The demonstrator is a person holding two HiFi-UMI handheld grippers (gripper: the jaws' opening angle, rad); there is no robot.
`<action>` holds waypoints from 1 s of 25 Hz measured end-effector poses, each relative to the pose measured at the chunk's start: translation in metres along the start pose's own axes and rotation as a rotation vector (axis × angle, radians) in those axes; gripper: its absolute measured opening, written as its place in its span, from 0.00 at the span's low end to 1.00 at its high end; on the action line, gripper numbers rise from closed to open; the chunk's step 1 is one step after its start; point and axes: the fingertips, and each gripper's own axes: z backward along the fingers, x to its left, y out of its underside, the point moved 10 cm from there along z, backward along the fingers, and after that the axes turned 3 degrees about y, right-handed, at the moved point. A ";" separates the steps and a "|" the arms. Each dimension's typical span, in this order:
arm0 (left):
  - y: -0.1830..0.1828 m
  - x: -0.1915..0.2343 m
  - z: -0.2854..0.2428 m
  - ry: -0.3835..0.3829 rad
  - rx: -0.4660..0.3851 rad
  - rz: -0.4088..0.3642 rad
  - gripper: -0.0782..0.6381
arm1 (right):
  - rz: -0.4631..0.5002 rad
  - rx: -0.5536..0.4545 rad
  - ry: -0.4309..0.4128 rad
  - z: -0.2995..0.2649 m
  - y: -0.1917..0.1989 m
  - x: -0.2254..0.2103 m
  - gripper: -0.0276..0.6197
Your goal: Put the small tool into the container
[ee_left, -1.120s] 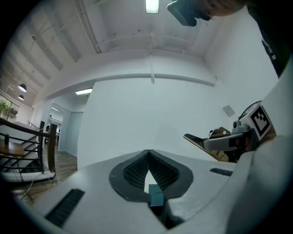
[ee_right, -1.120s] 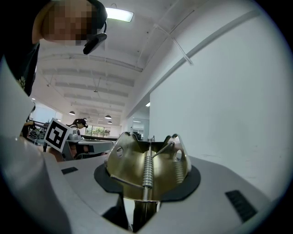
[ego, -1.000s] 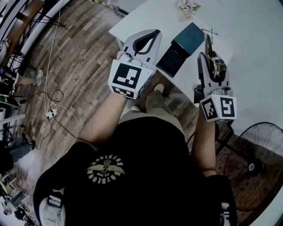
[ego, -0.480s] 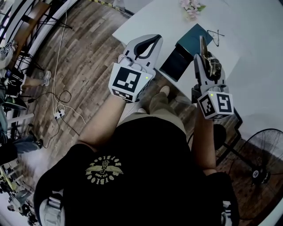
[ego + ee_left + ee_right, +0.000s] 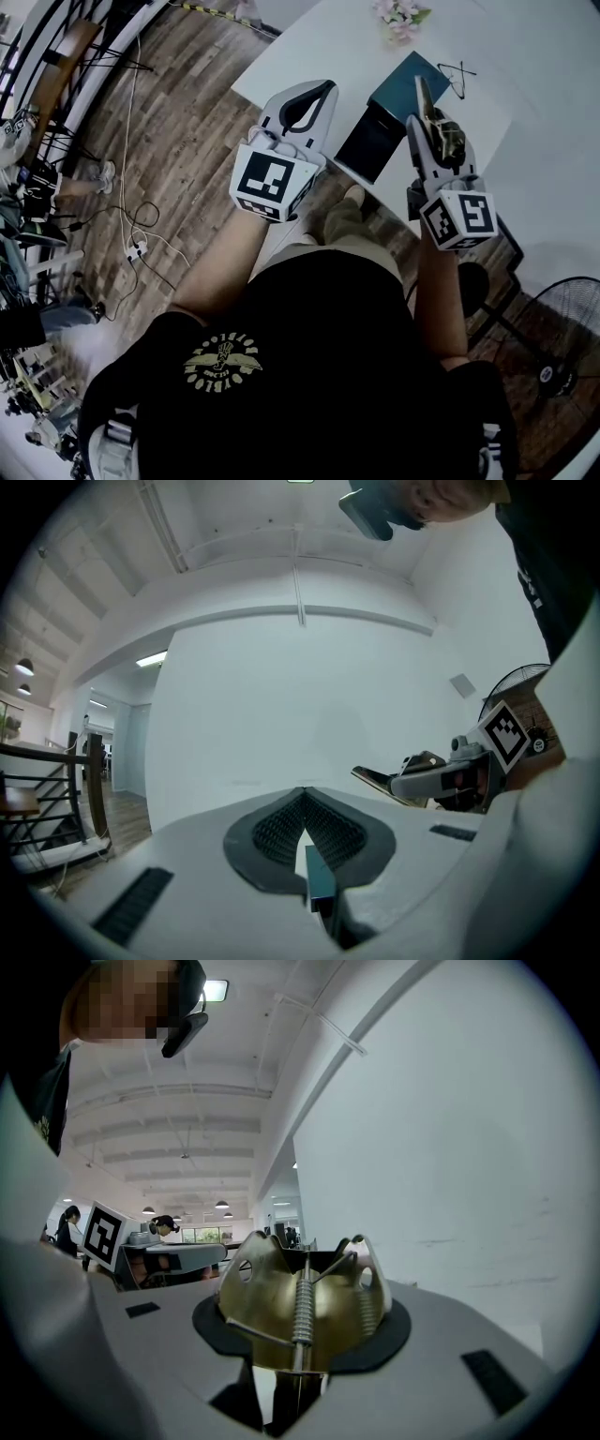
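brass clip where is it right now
The brass clip is at the head view's right, clamped in the right gripper, over the white table's edge just right of the dark box.

Black T-shirt (image 5: 309, 375), gold winged emblem (image 5: 223, 361) on chest

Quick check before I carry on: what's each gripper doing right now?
Left gripper: shut, apparently empty.
Right gripper: shut on the small tool, a brass-coloured spring clip.
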 end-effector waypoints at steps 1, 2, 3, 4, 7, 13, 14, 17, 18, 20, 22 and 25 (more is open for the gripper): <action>0.003 0.002 -0.004 -0.001 0.010 0.006 0.12 | -0.004 0.009 -0.004 -0.004 0.001 -0.003 0.30; 0.007 0.003 -0.009 -0.002 0.021 0.011 0.12 | -0.009 0.018 -0.007 -0.007 0.004 -0.007 0.30; 0.011 0.005 -0.014 -0.003 0.032 0.016 0.12 | -0.014 0.028 -0.011 -0.012 0.007 -0.012 0.30; 0.016 0.006 -0.021 -0.005 0.041 0.021 0.12 | -0.020 0.037 -0.014 -0.017 0.010 -0.018 0.30; 0.029 0.009 -0.036 -0.006 0.066 0.036 0.12 | -0.041 0.068 -0.022 -0.030 0.020 -0.031 0.30; 0.048 0.016 -0.060 -0.007 0.089 0.063 0.12 | -0.069 0.119 -0.048 -0.051 0.035 -0.044 0.30; 0.051 0.017 -0.064 -0.009 0.092 0.066 0.12 | -0.073 0.126 -0.049 -0.054 0.039 -0.048 0.30; 0.061 0.019 -0.076 -0.016 0.106 0.081 0.12 | -0.094 0.154 -0.051 -0.062 0.051 -0.060 0.30; 0.066 0.019 -0.079 -0.018 0.113 0.087 0.12 | -0.105 0.163 -0.053 -0.064 0.055 -0.063 0.30; 0.075 0.019 -0.084 -0.018 0.127 0.099 0.12 | -0.126 0.183 -0.055 -0.068 0.064 -0.069 0.30; 0.081 0.017 -0.086 0.000 0.131 0.110 0.12 | -0.150 0.210 -0.061 -0.072 0.072 -0.072 0.30; 0.091 0.013 -0.089 0.025 0.138 0.112 0.12 | -0.183 0.258 -0.076 -0.078 0.088 -0.077 0.30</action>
